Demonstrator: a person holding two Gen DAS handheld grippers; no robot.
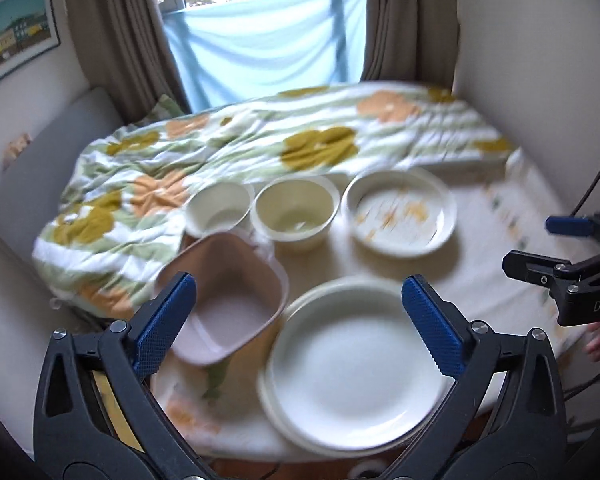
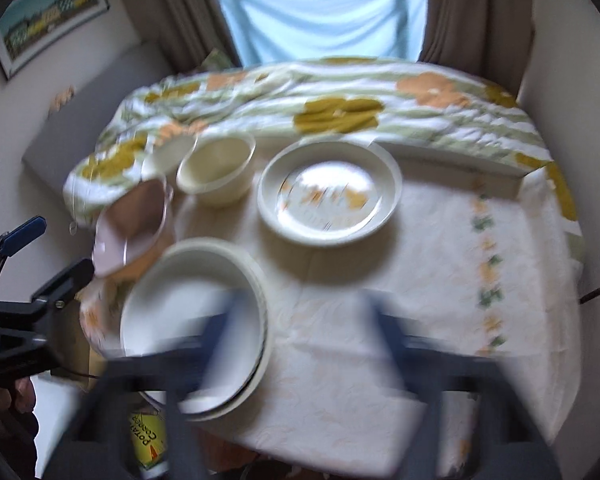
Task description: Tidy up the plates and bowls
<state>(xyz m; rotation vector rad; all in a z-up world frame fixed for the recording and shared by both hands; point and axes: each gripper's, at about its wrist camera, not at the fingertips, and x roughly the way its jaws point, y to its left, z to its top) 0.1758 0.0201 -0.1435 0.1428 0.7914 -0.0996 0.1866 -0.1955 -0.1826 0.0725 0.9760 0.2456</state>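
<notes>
Plainly, "DAS" shows on the right hand-held gripper (image 1: 540,246), both it and the left hand-held gripper (image 1: 300,316) spread wide, empty.

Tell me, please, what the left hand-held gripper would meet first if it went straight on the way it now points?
Probably the white round plate on top of the near stack: it lies between the open left hand-held gripper fingers in the left wrist view. The pink square bowl sits just left. Depth is unclear through blur.
</notes>
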